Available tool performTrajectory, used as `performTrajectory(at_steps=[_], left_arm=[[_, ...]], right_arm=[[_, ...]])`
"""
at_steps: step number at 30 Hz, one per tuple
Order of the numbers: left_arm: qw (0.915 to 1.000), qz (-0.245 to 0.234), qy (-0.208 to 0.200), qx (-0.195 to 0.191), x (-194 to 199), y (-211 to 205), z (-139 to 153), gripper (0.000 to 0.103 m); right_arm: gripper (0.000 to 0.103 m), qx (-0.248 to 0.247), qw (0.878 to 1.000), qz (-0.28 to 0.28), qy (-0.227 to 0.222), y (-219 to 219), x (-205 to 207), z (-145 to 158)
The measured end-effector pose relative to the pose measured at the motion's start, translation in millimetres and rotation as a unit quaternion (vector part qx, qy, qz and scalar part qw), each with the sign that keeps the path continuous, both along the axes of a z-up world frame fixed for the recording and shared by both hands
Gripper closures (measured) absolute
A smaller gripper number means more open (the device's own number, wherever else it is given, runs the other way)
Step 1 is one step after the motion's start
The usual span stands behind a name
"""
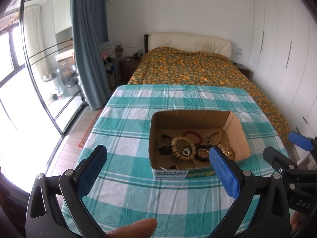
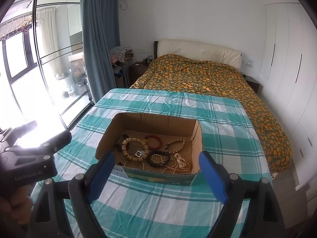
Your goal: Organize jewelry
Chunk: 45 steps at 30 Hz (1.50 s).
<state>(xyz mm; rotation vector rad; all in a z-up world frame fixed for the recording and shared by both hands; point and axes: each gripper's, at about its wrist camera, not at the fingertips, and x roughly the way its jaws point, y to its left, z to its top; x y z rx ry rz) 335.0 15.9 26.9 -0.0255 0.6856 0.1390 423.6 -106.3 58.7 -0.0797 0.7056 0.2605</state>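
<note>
bracelets (image 2: 156, 152) lie heaped in the cardboard box (image 2: 198, 138) on a checked tablecloth (image 2: 218, 123), none outside; left gripper (image 1: 158, 164) and right gripper (image 2: 156, 170) hover near, jaws apart, empty.

Your left gripper (image 1: 157, 165) fills the lower part of its own wrist view with both blue-padded fingers (image 1: 91, 171) spread wide, nothing between them. One fingertip of your hand (image 1: 136, 227) pokes in at the bottom centre of that frame. Your right gripper (image 2: 156, 170) sits the same way in the lower half of its own view, jaws wide apart and empty. In the left wrist view, the right gripper's blue pad and black body show at the right edge. In the right wrist view, the left gripper's black body sits at the lower left, with your hand (image 2: 13, 206) wrapped around its grip below.
</note>
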Motion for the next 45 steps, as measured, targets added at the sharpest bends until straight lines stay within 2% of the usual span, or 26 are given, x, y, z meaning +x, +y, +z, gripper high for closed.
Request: performTrajectory(at_steps=[30,45], left_arm=[[1.0,0.003,-0.001,-0.005,0.4,0.2,4.3,0.0],[0.9999,0.001,-0.001,0.011,0.0,-4.2,1.7,0.0]], right_arm=[[0.015,-0.001,1.0,0.005,0.001,1.4,-1.5,3.0],[0.015,-0.004,1.0,0.001,0.0,-2.9,-1.5,3.9]])
